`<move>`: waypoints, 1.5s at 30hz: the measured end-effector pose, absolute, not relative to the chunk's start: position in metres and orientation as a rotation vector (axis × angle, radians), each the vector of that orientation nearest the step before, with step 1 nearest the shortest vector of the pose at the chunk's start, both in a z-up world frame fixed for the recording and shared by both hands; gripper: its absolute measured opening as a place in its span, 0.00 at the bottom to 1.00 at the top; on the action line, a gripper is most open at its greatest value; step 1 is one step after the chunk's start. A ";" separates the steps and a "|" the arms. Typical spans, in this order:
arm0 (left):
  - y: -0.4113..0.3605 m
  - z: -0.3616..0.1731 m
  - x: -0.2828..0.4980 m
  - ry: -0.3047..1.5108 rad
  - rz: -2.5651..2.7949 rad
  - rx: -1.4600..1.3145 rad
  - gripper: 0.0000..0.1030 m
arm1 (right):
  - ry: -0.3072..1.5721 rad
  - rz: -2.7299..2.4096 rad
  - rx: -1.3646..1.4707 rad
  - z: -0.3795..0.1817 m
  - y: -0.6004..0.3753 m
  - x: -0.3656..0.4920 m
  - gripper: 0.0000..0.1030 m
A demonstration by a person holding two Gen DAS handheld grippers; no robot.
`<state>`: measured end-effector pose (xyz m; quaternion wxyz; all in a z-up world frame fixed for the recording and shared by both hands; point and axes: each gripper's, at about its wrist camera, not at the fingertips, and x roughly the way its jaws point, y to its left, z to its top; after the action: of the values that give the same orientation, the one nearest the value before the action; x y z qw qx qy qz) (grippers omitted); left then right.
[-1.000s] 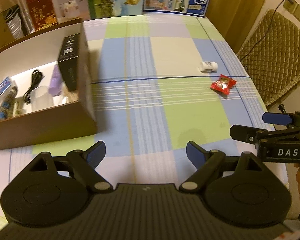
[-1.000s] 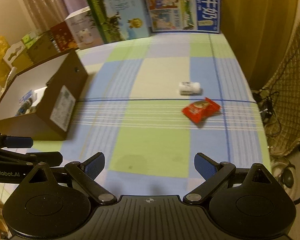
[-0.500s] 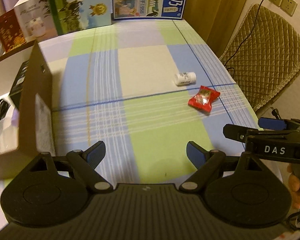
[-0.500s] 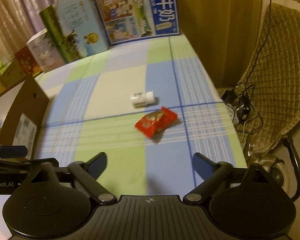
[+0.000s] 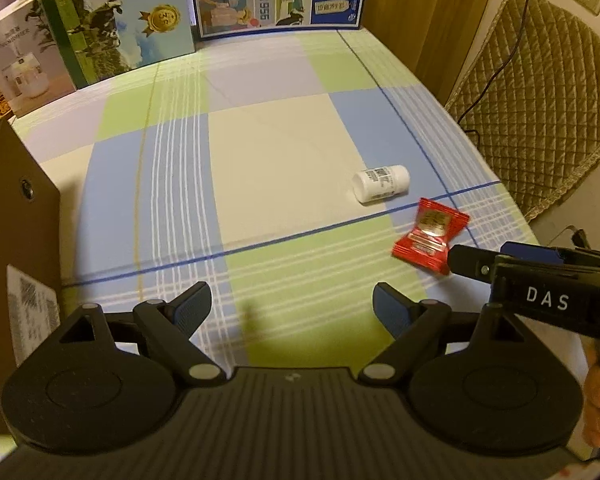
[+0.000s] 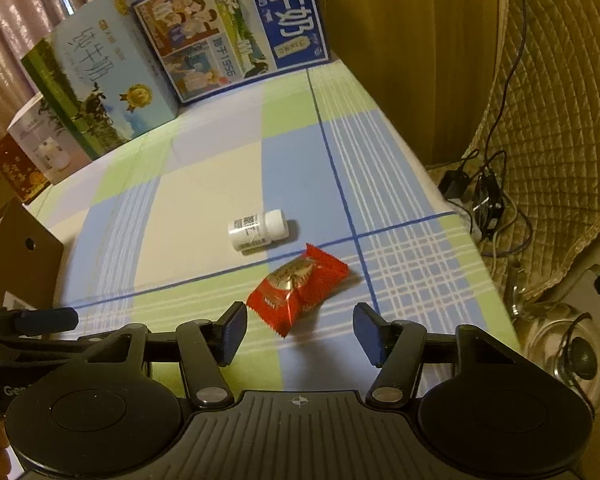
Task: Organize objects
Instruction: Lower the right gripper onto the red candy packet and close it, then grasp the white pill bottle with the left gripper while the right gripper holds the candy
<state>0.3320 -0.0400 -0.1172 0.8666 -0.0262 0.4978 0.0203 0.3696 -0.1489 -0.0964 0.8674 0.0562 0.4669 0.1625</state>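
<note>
I have the right gripper (image 6: 300,334) just short of the red snack packet (image 6: 300,290), which lies flat on the checked tablecloth (image 6: 204,184) near the table's right edge. Its jaws have just been closing and now stand partly spread, with the near corner of the packet reaching toward the gap between them; the blue pads (image 6: 234,332) do not press on it. Just beyond the packet a small white bottle (image 6: 258,230) lies on its side, cap toward the right, close to the packet but apart from it.

From my left wrist camera the left gripper (image 5: 292,308) hangs over bare cloth with its jaws spread wide and nothing between them. In that view the packet (image 5: 430,236) sits ahead and to the right, the bottle (image 5: 381,183) behind it, and the right gripper (image 5: 480,260) comes in from the right edge with its tip just beside the packet.

The brown cardboard box (image 5: 18,248) stands at the left edge, well apart from both items. Milk cartons (image 6: 228,36) line the far end of the table, and a quilted chair (image 5: 540,120) stands beside it
</note>
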 end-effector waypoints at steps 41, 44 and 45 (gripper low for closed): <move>-0.086 -0.163 0.437 1.048 0.015 -0.216 0.64 | 0.866 0.319 0.080 -0.126 -0.190 0.444 0.33; -0.093 -0.164 0.443 1.045 0.036 -0.210 0.61 | 0.864 0.324 0.079 -0.126 -0.192 0.448 0.33; -0.094 -0.165 0.445 1.048 0.043 -0.212 0.59 | 0.865 0.327 0.081 -0.127 -0.193 0.450 0.33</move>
<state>0.4452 -0.0943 -0.1646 0.8604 -0.1008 0.4992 0.0207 0.4499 -0.1927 -0.1266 0.8942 0.0392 0.4171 0.1577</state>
